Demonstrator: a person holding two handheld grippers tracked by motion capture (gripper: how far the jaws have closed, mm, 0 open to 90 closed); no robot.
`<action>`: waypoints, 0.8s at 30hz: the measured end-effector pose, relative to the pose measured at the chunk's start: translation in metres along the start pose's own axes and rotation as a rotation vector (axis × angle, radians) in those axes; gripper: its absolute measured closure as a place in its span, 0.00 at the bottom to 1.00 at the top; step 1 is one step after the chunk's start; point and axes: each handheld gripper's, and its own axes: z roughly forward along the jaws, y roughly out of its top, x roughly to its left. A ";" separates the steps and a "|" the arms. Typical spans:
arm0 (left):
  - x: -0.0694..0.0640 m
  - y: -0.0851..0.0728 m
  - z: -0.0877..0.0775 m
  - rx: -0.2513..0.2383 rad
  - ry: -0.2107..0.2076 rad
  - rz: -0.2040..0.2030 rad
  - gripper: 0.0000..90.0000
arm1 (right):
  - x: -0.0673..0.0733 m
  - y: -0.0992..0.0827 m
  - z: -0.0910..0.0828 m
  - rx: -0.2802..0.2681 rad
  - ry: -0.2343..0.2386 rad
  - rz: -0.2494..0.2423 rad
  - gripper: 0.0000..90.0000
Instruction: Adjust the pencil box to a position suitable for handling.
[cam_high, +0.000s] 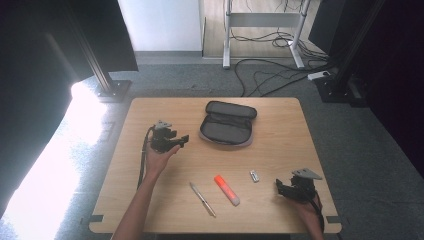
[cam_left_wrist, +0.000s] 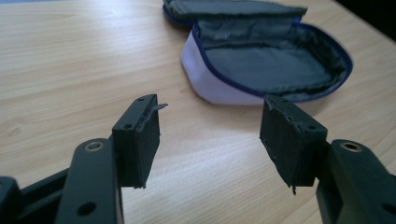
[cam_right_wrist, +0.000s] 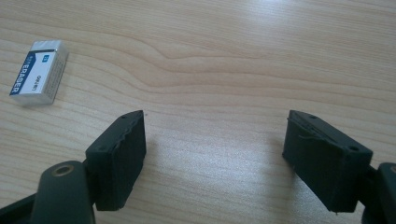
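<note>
An unzipped grey pencil case (cam_high: 227, 124) with a pale outer side lies open at the back middle of the wooden table (cam_high: 280, 120). My left gripper (cam_high: 183, 139) is just left of it, open and empty; in the left gripper view the pencil case (cam_left_wrist: 266, 65) lies a short way beyond the jaws of the left gripper (cam_left_wrist: 212, 140). My right gripper (cam_high: 278, 187) rests open and empty near the front right edge. A white eraser (cam_high: 255, 175) lies to its left, and in the right gripper view the eraser (cam_right_wrist: 38, 71) sits beyond the left jaw of the right gripper (cam_right_wrist: 215, 154).
An orange highlighter (cam_high: 226, 189) with a white cap and a silver pen (cam_high: 202, 199) lie at the front middle of the table. Beyond the table are black frame posts (cam_high: 100, 70), floor cables (cam_high: 270, 75) and a white desk frame (cam_high: 262, 30).
</note>
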 end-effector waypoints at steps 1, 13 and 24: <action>0.000 0.002 0.001 0.003 0.004 -0.001 0.40 | 0.000 0.000 0.000 0.000 0.000 0.000 0.23; -0.004 0.021 0.014 0.014 -0.031 -0.007 0.40 | 0.000 0.000 0.000 0.000 -0.002 0.001 0.22; -0.005 0.026 0.043 0.065 -0.038 -0.012 0.40 | 0.000 0.000 0.000 0.000 -0.003 -0.001 0.23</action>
